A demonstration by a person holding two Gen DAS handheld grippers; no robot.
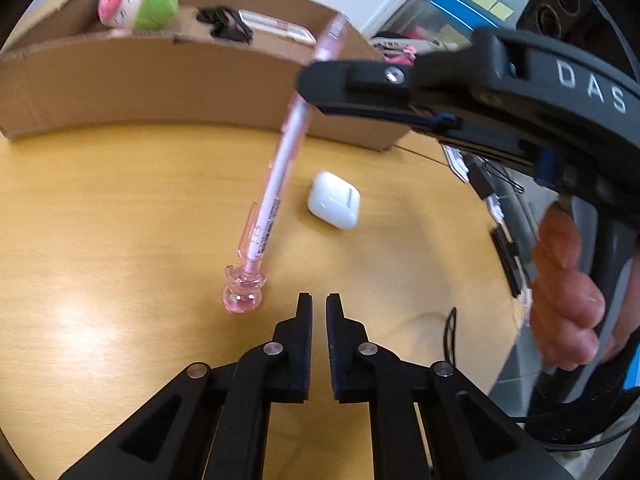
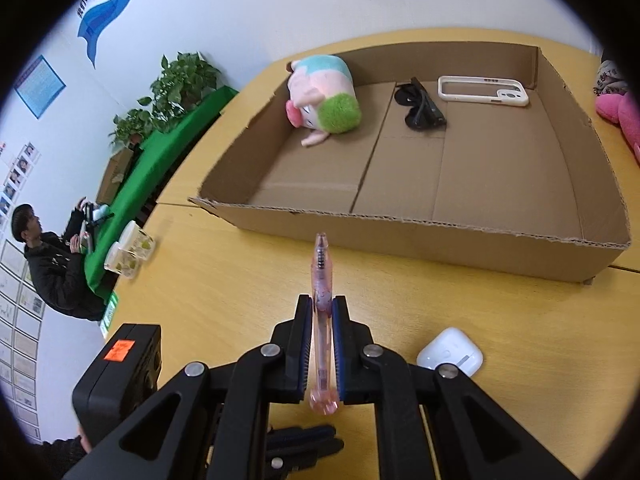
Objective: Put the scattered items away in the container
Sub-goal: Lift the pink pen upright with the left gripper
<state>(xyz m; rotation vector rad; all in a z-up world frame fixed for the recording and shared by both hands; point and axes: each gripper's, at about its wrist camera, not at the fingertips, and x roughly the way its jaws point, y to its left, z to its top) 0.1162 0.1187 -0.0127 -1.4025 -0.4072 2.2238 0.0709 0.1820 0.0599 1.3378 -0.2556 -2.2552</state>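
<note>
My right gripper [image 2: 322, 304] is shut on a clear pink pen [image 2: 321, 272], tip pointing toward the cardboard box [image 2: 400, 236]. In the left wrist view the pen [image 1: 276, 200] hangs slanted above the wooden table, held near its tip end by the right gripper [image 1: 310, 84]. My left gripper [image 1: 319, 300] is shut with nothing between its fingers, low over the table just right of the pen's bear-shaped end. A white earbud case [image 1: 334, 200] lies on the table before the box [image 1: 140, 80]. Inside the box lie a plush pig [image 2: 324, 96], a black folded item [image 2: 420, 106] and a white phone case [image 2: 482, 92].
A hand [image 1: 568, 288] grips the right gripper's handle at the right. A pink plush [image 2: 618, 108] lies right of the box. Two jars [image 2: 130, 250] stand at the table's left edge. A person [image 2: 44, 256] sits far left by a green-covered table.
</note>
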